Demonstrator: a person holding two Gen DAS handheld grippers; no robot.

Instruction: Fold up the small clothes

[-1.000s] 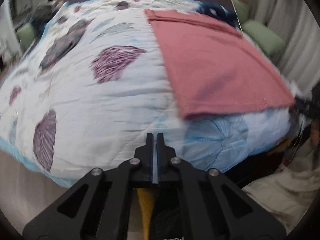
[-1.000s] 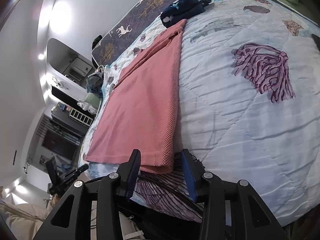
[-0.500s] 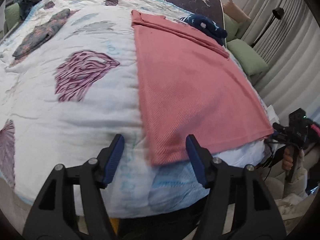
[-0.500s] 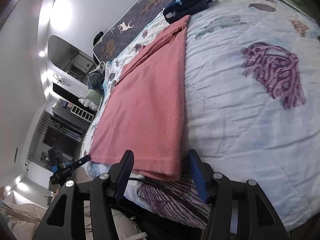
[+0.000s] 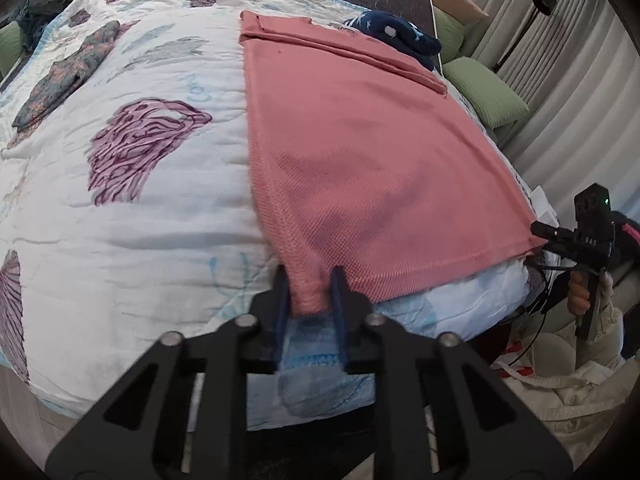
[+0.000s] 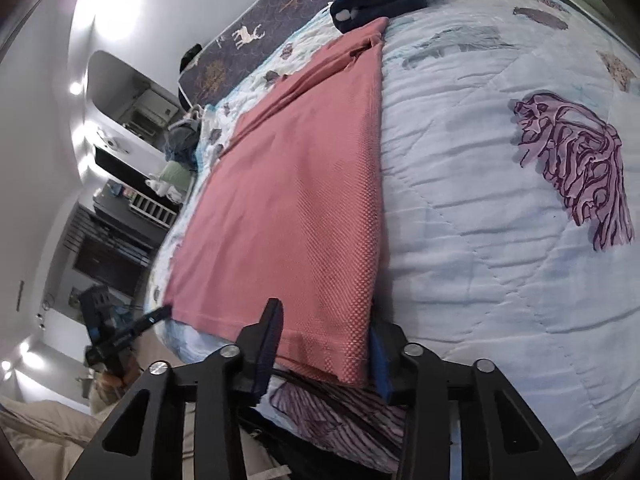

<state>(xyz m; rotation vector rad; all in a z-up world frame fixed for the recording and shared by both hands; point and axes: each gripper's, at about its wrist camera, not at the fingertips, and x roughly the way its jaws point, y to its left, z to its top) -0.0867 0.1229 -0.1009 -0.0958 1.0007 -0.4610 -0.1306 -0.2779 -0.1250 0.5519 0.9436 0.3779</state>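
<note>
Left gripper [image 5: 308, 292] jaws, apart before, closing on shirt [image 5: 360, 152] corner.

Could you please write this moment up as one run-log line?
step: grasp near corners | left gripper: closing, pinching pink shirt corner | right gripper: closing around other corner | shirt flat on quilt

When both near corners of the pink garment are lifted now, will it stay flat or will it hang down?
Probably it hangs: the pink garment is thin knit lying limp on the quilt, and its corner already bunches between the closing jaws of the left gripper. It looks light. The textured weave should grip well as the jaws of the right gripper close.
</note>
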